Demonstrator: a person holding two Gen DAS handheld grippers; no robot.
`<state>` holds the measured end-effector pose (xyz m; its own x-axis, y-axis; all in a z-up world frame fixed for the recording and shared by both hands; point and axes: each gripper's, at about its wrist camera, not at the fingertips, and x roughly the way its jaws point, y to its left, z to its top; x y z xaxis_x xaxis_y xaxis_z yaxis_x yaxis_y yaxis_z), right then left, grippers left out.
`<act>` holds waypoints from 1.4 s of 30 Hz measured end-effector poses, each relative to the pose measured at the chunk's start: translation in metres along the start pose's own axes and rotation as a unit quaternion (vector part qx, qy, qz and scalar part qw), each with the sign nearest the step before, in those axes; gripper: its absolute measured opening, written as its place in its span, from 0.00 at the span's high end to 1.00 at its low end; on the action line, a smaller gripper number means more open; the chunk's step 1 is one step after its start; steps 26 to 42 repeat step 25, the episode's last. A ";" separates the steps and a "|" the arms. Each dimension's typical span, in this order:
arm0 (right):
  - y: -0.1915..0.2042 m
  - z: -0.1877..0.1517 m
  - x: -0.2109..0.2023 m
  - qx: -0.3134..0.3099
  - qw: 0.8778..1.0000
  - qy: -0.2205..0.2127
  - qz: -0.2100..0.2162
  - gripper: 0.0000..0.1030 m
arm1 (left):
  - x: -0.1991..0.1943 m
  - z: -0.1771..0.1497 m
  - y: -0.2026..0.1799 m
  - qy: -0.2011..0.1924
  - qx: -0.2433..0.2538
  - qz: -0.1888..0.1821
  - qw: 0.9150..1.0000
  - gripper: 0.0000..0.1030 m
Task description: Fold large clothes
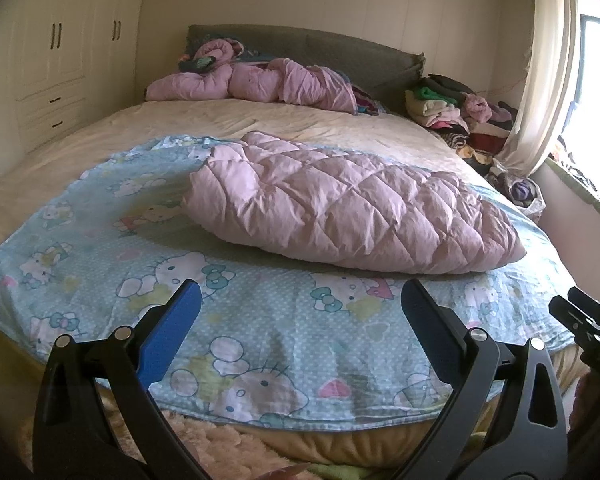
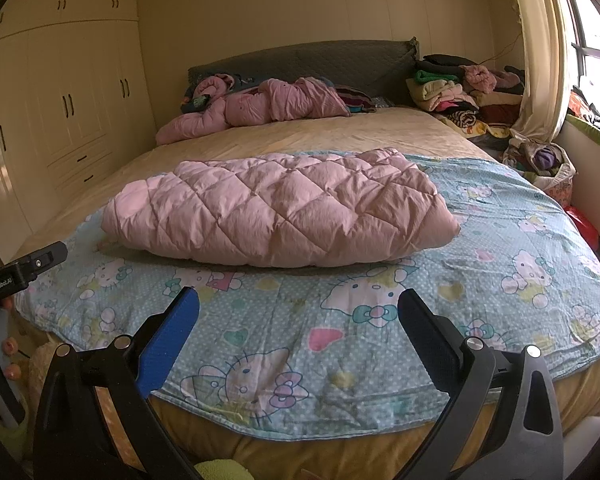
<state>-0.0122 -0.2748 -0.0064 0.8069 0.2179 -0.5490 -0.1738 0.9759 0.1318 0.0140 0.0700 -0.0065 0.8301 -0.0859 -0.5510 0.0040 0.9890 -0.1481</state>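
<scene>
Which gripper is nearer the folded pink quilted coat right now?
Neither clearly. The left gripper and right gripper both hang open over the near edge of the cartoon sheet, short of the pink quilted coat, touching nothing.

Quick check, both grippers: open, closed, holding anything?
Left gripper: open, holding nothing, above the cartoon-print sheet.
Right gripper: open, holding nothing.

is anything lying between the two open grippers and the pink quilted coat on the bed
Nothing visible does. Only flat blue cartoon sheet lies between the left gripper, the right gripper and the pink quilted coat.
</scene>
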 end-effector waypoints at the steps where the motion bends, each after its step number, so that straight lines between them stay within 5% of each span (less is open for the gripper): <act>1: 0.000 -0.001 0.000 0.000 1.000 0.000 0.000 0.04 | -0.001 0.000 0.002 0.000 0.000 0.001 1.000 0.09; 12: -0.014 -0.011 0.002 0.008 0.999 0.014 -0.039 0.04 | 0.007 -0.011 0.011 0.014 0.016 0.049 0.999 0.09; 18: -0.069 -0.037 -0.013 0.066 0.989 0.017 -0.130 0.04 | 0.017 -0.012 0.046 0.031 -0.017 0.073 0.997 0.09; 20: -0.102 -0.050 -0.024 0.104 0.978 0.022 -0.180 0.04 | 0.022 -0.006 0.070 0.034 -0.036 0.086 0.995 0.09; 22: -0.155 -0.071 -0.041 0.173 0.954 0.038 -0.240 0.04 | 0.029 0.005 0.114 0.033 -0.061 0.121 0.990 0.09; 25: -0.240 -0.114 -0.072 0.253 0.899 0.070 -0.351 0.04 | 0.040 0.023 0.193 0.025 -0.090 0.202 0.975 0.09; 42: -0.240 -0.114 -0.072 0.253 0.899 0.070 -0.351 0.04 | 0.040 0.023 0.193 0.025 -0.090 0.202 0.975 0.09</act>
